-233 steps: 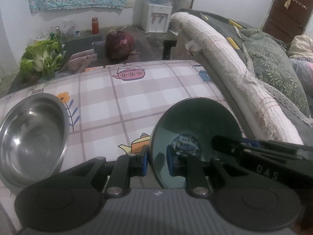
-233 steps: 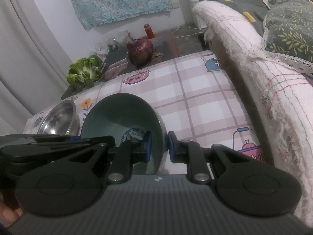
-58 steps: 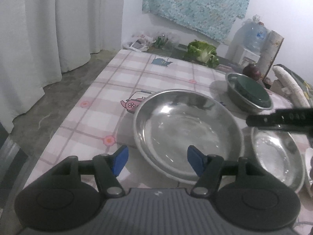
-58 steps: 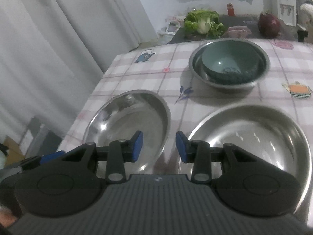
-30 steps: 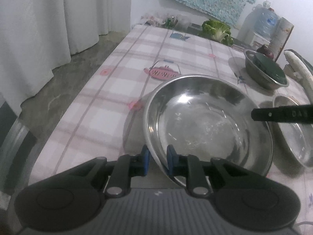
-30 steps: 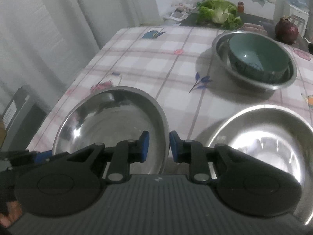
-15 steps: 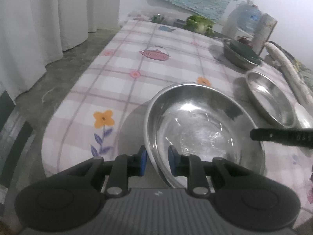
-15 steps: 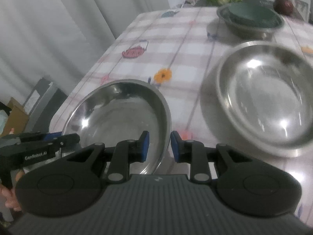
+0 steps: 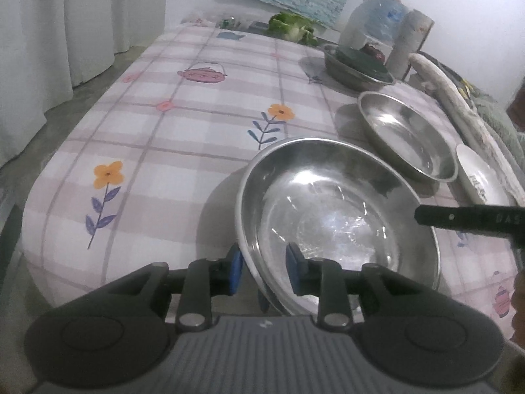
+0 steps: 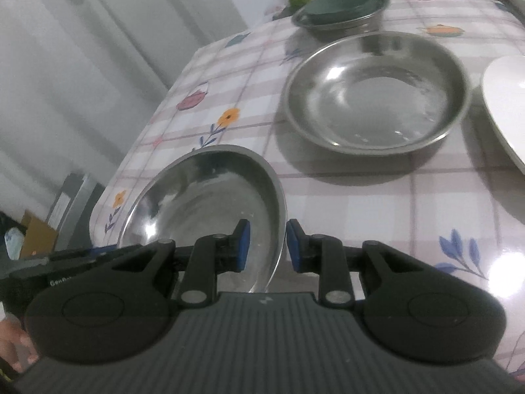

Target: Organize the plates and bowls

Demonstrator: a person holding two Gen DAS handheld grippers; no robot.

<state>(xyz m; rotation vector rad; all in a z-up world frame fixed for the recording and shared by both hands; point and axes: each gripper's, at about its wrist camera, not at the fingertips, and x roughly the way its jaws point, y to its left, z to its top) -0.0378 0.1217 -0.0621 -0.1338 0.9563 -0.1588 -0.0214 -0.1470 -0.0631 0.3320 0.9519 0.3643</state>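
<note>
A wide steel plate (image 9: 328,210) (image 10: 203,190) sits at the near corner of the checked table (image 9: 197,131). My left gripper (image 9: 264,271) straddles its near rim. Its jaws are opening, and the right pad stands off the plate's wall. My right gripper (image 10: 267,246) is shut on the opposite rim, seen edge-on between its blue pads. A second steel plate (image 9: 407,138) (image 10: 377,92) lies beyond. Farther back, a green bowl (image 10: 341,1) rests inside a steel bowl (image 9: 354,69) (image 10: 344,21).
A white plate (image 9: 482,180) (image 10: 505,92) lies at the right, by a sofa arm (image 9: 459,98). Curtains (image 9: 65,32) and bare floor flank the table's left edge. Green leaves (image 9: 292,26) and a water bottle (image 9: 370,23) stand past the far end.
The steel plate has travelled with both grippers away from the stacked bowls to the table's near corner. The left jaws have widened a little around its rim.
</note>
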